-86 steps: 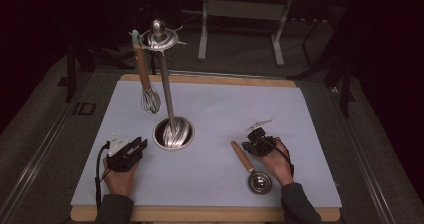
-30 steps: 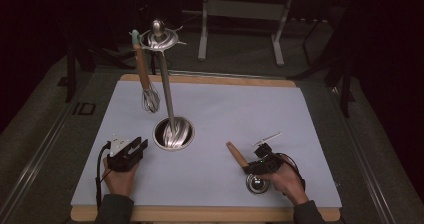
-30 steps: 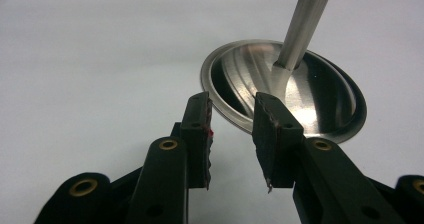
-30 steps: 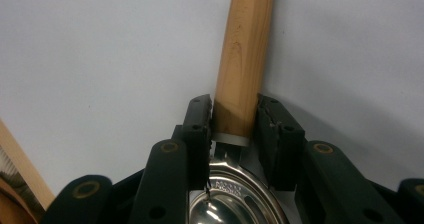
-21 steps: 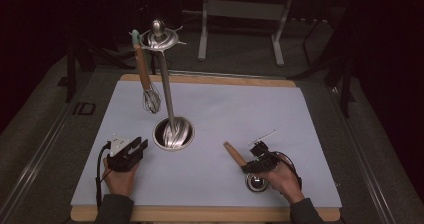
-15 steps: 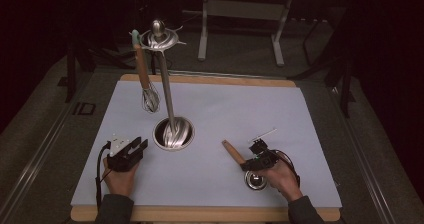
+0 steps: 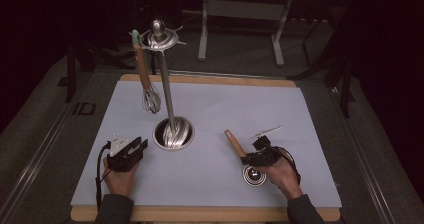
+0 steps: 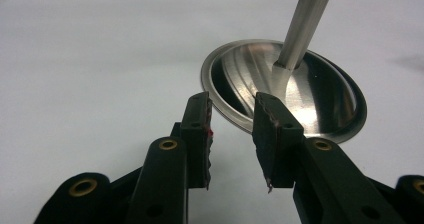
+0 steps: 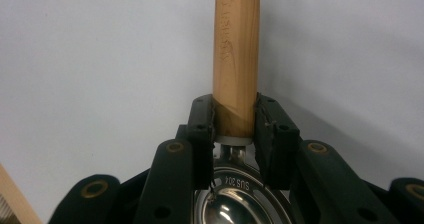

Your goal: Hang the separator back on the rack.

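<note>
A steel utensil stand, with a round base [image 7: 172,134] and a tall pole [image 7: 165,81], rises mid-table. A whisk [image 7: 151,100] with a wooden handle hangs from its top ring. A small steel ladle lies at the front right, its wooden handle [image 7: 234,142] pointing up-left from the bowl [image 7: 254,175]. My right gripper [image 7: 248,157] has just been closing. Both pads now press the handle [image 9: 235,59] just above the bowl [image 9: 235,199]. My left gripper [image 7: 139,146] rests on the table left of the base. The left gripper [image 8: 232,121] is open with nothing between the jaws, which point at the base [image 8: 285,91].
A pale sheet [image 7: 225,109] covers the wooden tabletop. A grey metal frame [image 7: 240,9] stands on the dark floor beyond the far edge. Open sheet lies between my two hands and to the right of the stand.
My right hand has come from beside the ladle onto its handle and the jaws have closed on it, nudging the handle slightly left. The left hand has kept still.
</note>
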The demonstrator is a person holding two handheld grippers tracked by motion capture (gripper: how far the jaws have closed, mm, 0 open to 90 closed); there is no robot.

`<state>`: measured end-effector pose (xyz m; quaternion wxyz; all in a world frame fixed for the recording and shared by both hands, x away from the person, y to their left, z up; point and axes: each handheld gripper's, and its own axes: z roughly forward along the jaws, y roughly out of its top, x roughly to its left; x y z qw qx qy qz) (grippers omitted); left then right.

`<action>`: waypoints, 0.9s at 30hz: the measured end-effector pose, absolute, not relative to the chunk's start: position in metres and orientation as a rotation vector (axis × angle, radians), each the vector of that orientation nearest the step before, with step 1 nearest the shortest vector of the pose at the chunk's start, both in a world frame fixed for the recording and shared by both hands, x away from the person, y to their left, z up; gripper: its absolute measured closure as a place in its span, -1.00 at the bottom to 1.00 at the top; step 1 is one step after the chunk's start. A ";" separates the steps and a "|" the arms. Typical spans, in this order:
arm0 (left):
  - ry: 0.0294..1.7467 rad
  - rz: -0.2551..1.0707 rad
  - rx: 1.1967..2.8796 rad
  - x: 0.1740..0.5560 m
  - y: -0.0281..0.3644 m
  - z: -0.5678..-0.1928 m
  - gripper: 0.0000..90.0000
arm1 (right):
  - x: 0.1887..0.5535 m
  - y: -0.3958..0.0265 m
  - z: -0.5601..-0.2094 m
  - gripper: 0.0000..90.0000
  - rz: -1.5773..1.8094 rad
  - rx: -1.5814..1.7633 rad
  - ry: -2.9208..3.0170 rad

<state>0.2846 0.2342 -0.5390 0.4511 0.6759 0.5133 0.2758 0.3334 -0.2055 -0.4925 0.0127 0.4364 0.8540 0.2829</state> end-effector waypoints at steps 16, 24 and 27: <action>1.268 0.683 1.671 0.285 0.234 -0.539 0.53 | 0.329 -0.198 -0.473 0.58 0.977 1.243 2.605; 1.268 0.682 1.672 0.285 0.234 -0.539 0.53 | 0.331 -0.195 -0.470 0.58 0.984 1.181 2.577; 1.267 0.683 1.674 0.285 0.234 -0.539 0.53 | 0.331 -0.194 -0.469 0.58 0.985 1.168 2.562</action>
